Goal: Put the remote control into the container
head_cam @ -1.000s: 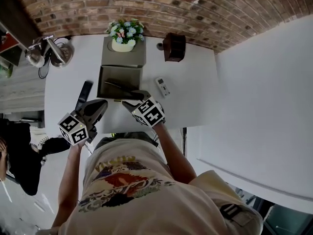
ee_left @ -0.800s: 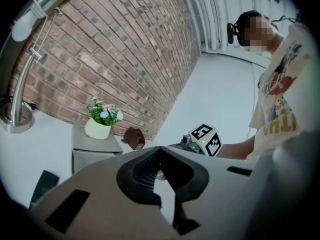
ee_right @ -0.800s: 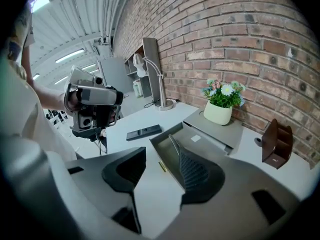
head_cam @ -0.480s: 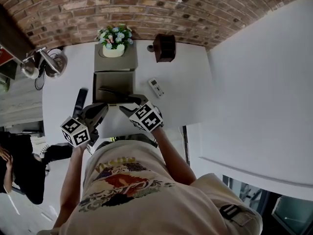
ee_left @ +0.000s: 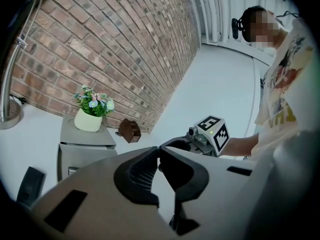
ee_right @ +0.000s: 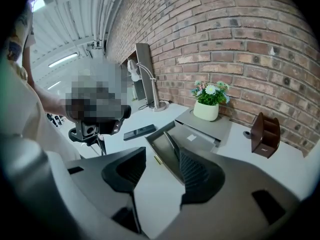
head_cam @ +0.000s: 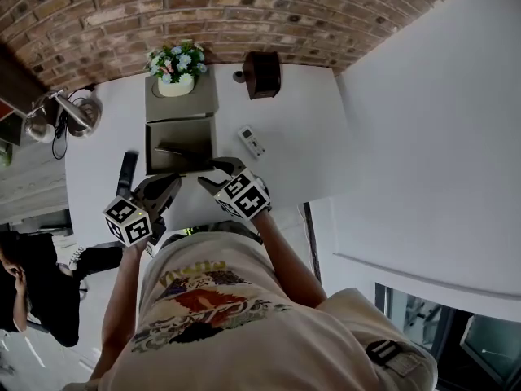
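Grey plastic jaws of the left gripper (ee_left: 158,151) sit nearest the body, tips together, nothing between them; likely just parked low over the front edge of the white table (head_cam: 301,137). Beside it the right gripper (ee_right: 161,156) points down toward the table with its jaws well apart and empty, only bare tabletop and the tray's near corner showing through the gap; that spread reads as readiness for a pickup. A slim black rectangular remote control (head_cam: 126,169) lies flat just left of the tray, ahead of the left gripper. A small white remote control with buttons (head_cam: 251,142) lies flat just right of the tray, ahead of the right gripper. Neither is held or touched, and which one the task means cannot be told. Between them a shallow grey open tray (head_cam: 195,133), the container, is drawn out toward the person, presumably to take a drop from above; a thin dark thing lies in it, unidentifiable. Behind it, the low grey box (head_cam: 191,100) carries a cream pot of pastel flowers (head_cam: 173,84). Farther right, a brown wooden holder (head_cam: 260,73) stands against the red brick wall (head_cam: 163,6).
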{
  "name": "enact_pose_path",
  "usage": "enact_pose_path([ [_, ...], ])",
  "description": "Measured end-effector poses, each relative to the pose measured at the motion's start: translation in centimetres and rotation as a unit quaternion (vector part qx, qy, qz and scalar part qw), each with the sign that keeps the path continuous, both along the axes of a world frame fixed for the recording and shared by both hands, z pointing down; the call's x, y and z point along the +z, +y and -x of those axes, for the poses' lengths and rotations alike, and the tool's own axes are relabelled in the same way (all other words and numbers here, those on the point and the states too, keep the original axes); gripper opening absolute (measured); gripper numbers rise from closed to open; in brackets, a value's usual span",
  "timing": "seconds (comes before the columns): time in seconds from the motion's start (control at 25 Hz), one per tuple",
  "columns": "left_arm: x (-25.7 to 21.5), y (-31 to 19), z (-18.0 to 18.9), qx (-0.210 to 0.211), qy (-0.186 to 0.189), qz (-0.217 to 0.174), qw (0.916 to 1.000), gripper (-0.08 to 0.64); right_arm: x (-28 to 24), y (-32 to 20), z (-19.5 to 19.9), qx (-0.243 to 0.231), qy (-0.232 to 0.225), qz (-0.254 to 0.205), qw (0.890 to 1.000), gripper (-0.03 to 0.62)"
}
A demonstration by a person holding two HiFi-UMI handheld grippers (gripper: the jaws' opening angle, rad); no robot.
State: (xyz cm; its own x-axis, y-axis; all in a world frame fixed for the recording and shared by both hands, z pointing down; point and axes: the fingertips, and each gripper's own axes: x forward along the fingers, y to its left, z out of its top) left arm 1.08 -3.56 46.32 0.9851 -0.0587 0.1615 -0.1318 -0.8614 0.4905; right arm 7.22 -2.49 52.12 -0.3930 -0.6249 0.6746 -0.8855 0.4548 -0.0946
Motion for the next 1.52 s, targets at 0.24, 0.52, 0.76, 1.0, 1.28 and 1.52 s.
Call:
enact_pose_path([
  [0.24,0.0,0.5,-2.1,0.015,-0.002,0.001,0.9999,0.005,-0.1,0.7,-2.2,0.021,-0.003,0.002,1.000,0.212],
  [0.52,0.0,1.4,-4.9,0.033,-0.007,0.002,0.9994,0.005,-0.1,1.7,-5.0,0.041,-0.007,0.001,0.999,0.212],
  [0.76,0.5,2.2,-6.8,0.046,-0.015,0.005,0.9988,0.005,0.4,2.6,-7.1,0.053,-0.007,0.004,0.999,0.212],
  [1.0,1.0,3.0,-9.3,0.058,-0.021,0.014,0.9980,0.005,1.1,3.5,-9.2,0.057,-0.011,0.014,0.998,0.213],
  [1.28,1.3,4.0,-13.0,0.066,-0.022,0.017,0.9974,0.005,1.9,4.1,-12.3,0.059,-0.009,0.020,0.998,0.213],
  [1.52,2.4,4.2,-15.6,0.065,-0.028,0.021,0.9973,0.005,3.2,3.9,-14.5,0.056,-0.013,0.031,0.998,0.213],
])
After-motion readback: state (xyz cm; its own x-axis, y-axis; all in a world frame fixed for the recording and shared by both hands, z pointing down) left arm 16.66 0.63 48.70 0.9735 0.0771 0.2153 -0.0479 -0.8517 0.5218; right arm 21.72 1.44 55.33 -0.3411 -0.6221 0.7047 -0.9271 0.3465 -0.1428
